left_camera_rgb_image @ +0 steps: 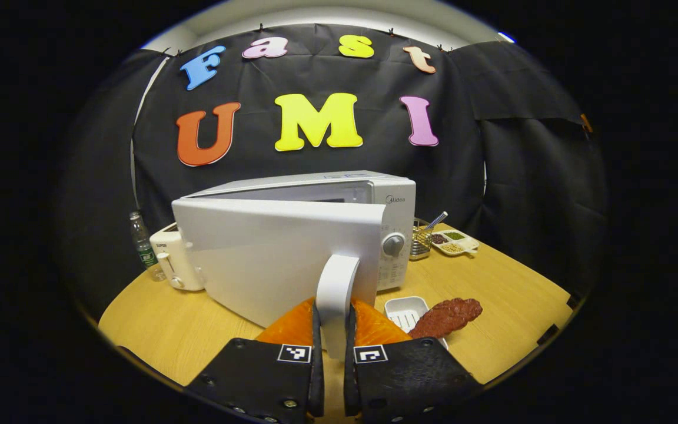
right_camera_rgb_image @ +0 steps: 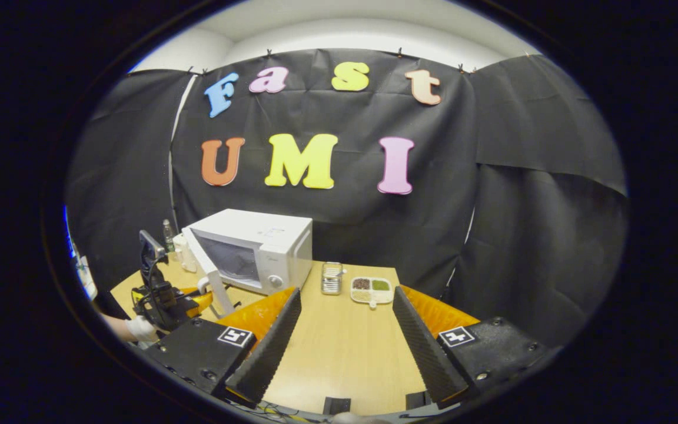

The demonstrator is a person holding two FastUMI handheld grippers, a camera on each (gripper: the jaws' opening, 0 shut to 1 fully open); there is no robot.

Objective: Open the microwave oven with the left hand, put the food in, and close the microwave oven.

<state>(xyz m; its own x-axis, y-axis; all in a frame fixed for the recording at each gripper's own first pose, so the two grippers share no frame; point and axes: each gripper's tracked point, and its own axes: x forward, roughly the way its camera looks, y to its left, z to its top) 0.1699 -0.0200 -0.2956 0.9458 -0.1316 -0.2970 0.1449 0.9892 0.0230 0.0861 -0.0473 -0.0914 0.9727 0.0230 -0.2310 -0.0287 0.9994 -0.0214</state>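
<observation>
I'm looking at a staged recording booth, not a real kitchen. Black cloth [right_camera_rgb_image: 327, 194] is clipped up as the back wall, with a plain white wall above it. One wooden table [right_camera_rgb_image: 339, 347] carries kitchen props: a white microwave oven [left_camera_rgb_image: 315, 235], a toaster [left_camera_rgb_image: 174, 259], a water bottle [left_camera_rgb_image: 142, 244], a wire basket [left_camera_rgb_image: 420, 240] and a divided tray of grains [left_camera_rgb_image: 455, 242].

- The left gripper [left_camera_rgb_image: 333, 338] has its two fingers drawn close together, both pressing a white door handle [left_camera_rgb_image: 335, 297] between them; in the right gripper view it sits far left, held by a gloved hand [right_camera_rgb_image: 139, 327]
- The right gripper [right_camera_rgb_image: 345, 330] hovers with fingers spread wide apart, nothing between them; it is level, facing forward
</observation>
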